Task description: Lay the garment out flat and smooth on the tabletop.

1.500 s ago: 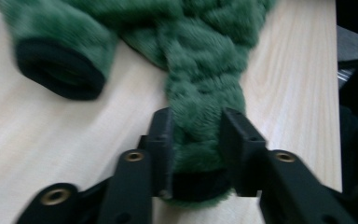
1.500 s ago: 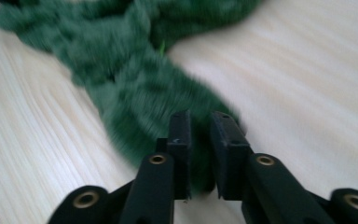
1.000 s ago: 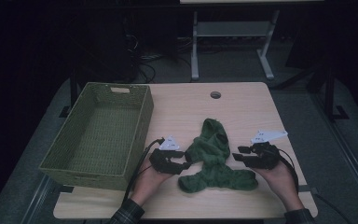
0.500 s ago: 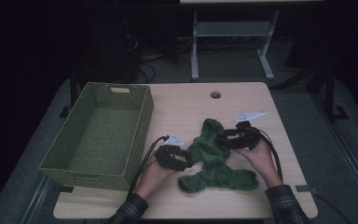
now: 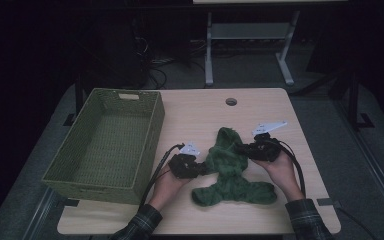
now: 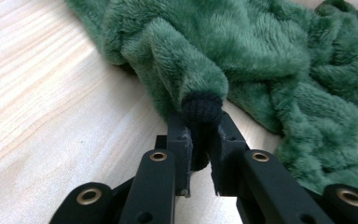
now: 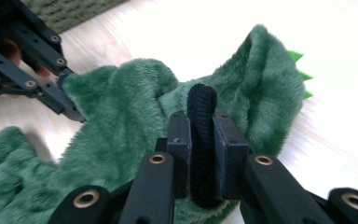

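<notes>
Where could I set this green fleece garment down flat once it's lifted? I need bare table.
Bare wood lies at the far side of the table, between the basket and the round cable hole, and along the near edge. The middle is crowded: the green fleece garment sprawls there, its black cuffs pinched by the left tool and the right tool. The basket holds nothing.

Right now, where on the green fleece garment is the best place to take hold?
By the black ribbed cuffs ending the two sleeves of the green fleece garment, approached level from each outer side. They are narrow and firm, and fit the tongs where the fleece is bulky.
</notes>
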The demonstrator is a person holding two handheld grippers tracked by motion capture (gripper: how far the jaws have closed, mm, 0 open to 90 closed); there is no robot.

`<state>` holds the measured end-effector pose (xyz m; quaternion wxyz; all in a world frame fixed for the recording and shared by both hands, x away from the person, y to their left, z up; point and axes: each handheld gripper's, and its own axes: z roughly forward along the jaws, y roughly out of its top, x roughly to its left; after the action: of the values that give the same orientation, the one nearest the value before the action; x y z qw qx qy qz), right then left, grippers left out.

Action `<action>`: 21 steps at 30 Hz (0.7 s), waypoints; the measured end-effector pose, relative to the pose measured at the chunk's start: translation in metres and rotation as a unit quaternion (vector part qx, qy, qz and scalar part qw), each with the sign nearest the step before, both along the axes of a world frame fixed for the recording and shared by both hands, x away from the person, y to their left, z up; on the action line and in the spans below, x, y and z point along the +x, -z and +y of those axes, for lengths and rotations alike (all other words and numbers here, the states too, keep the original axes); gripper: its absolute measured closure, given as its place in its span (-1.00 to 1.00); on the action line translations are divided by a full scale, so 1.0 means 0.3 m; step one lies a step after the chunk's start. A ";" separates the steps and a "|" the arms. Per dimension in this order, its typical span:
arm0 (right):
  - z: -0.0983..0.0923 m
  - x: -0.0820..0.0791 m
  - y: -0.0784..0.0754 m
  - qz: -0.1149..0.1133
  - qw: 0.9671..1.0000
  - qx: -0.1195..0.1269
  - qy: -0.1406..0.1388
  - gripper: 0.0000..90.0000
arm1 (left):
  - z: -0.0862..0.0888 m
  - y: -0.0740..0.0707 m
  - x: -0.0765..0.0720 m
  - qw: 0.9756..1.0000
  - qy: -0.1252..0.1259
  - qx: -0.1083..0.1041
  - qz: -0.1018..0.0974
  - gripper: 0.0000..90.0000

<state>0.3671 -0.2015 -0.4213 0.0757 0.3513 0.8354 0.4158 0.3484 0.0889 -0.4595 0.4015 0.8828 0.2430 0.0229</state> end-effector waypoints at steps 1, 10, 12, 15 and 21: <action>-0.017 -0.020 -0.016 -0.012 1.000 -0.001 -0.001 0.74 | 0.001 -0.016 -0.003 1.000 -0.004 0.002 -0.006 0.77; -0.117 -0.120 -0.021 -0.018 1.000 -0.003 0.025 0.79 | 0.005 -0.067 0.006 1.000 -0.010 0.006 -0.010 0.79; -0.133 -0.139 -0.001 -0.010 0.999 -0.008 0.031 0.79 | -0.006 -0.062 0.010 1.000 -0.008 0.009 -0.002 0.80; -0.166 -0.162 0.066 0.020 0.998 -0.020 0.049 0.80 | -0.030 -0.035 0.025 1.000 -0.003 0.017 0.015 0.80; -0.189 -0.177 0.145 0.056 0.996 -0.036 0.060 0.80 | -0.060 0.004 0.031 0.999 0.003 0.025 0.030 0.80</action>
<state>0.3141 -0.2581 -0.4649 0.0659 0.4208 0.8300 0.3601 0.3577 0.0709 -0.4608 0.3717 0.8934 0.2521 0.0011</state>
